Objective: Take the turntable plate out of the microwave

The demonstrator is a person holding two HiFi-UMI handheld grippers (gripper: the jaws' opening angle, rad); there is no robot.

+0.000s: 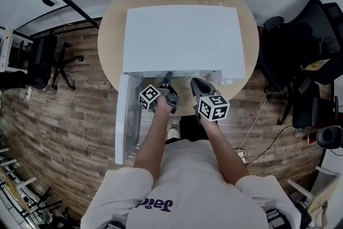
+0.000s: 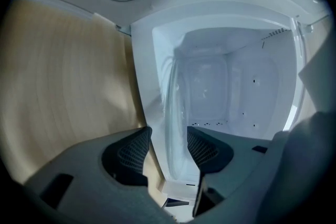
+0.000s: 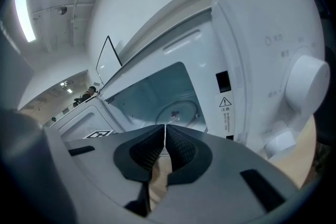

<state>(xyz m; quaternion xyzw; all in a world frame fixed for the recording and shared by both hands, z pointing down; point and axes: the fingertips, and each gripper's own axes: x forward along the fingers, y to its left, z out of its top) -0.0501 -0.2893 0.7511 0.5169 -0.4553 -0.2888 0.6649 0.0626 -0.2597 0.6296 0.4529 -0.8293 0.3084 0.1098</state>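
Approach is the step in hand: left gripper point(image 2: 168, 136) gapes at the microwave point(image 1: 182, 35) mouth, with the turntable plate point(image 2: 171, 97) on the microwave floor, rim lined up between unpressed pads. Right gripper point(image 3: 165, 136) hangs clenched and empty before the microwave front. Next, I judge: ease in, pinch the rim, lift clear.

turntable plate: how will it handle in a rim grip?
The plate looks like clear glass: probably rigid, slippery, and breakable if knocked. It is wide and flat, so a rim pinch by the open left gripper may let it tilt.
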